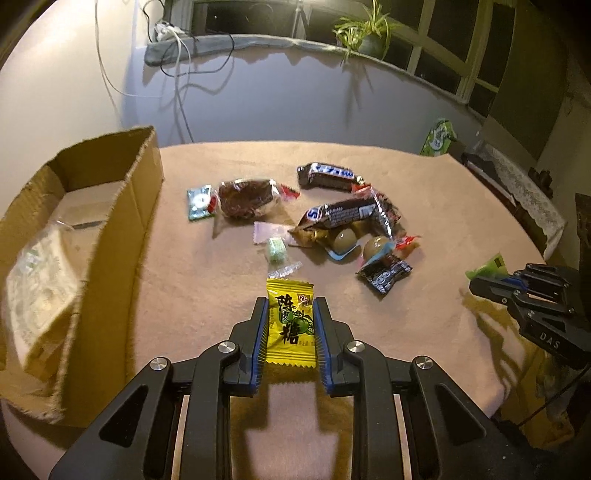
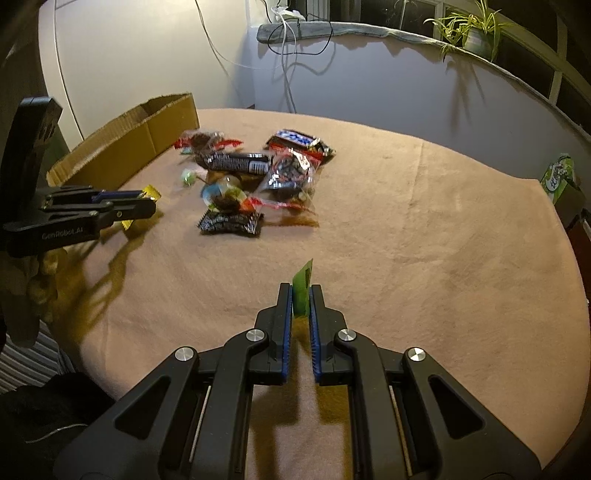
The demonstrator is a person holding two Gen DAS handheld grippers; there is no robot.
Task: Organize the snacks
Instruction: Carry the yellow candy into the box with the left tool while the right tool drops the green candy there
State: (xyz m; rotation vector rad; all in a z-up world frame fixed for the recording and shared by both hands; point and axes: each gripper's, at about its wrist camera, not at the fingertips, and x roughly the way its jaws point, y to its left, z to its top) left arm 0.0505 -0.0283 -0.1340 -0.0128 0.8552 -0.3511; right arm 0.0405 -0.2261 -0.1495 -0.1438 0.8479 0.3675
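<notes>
My left gripper (image 1: 290, 308) is shut on a yellow candy packet (image 1: 290, 325) with black characters, held above the tablecloth. My right gripper (image 2: 301, 291) is shut on a thin green packet (image 2: 303, 291), held edge-on; it shows at the right of the left wrist view (image 1: 487, 267). The snack pile (image 1: 347, 221) lies mid-table: two Snickers bars (image 1: 328, 173), a dark cake in clear wrap (image 1: 245, 197), round candies (image 1: 341, 240) and a small dark packet (image 1: 384, 275). An open cardboard box (image 1: 110, 221) stands at the left with a clear bag inside.
The round table has a pink cloth (image 2: 424, 240). A green snack box (image 2: 559, 177) sits at the far right edge. Behind are a wall, hanging cables (image 1: 177, 74), a windowsill and a potted plant (image 1: 365, 35).
</notes>
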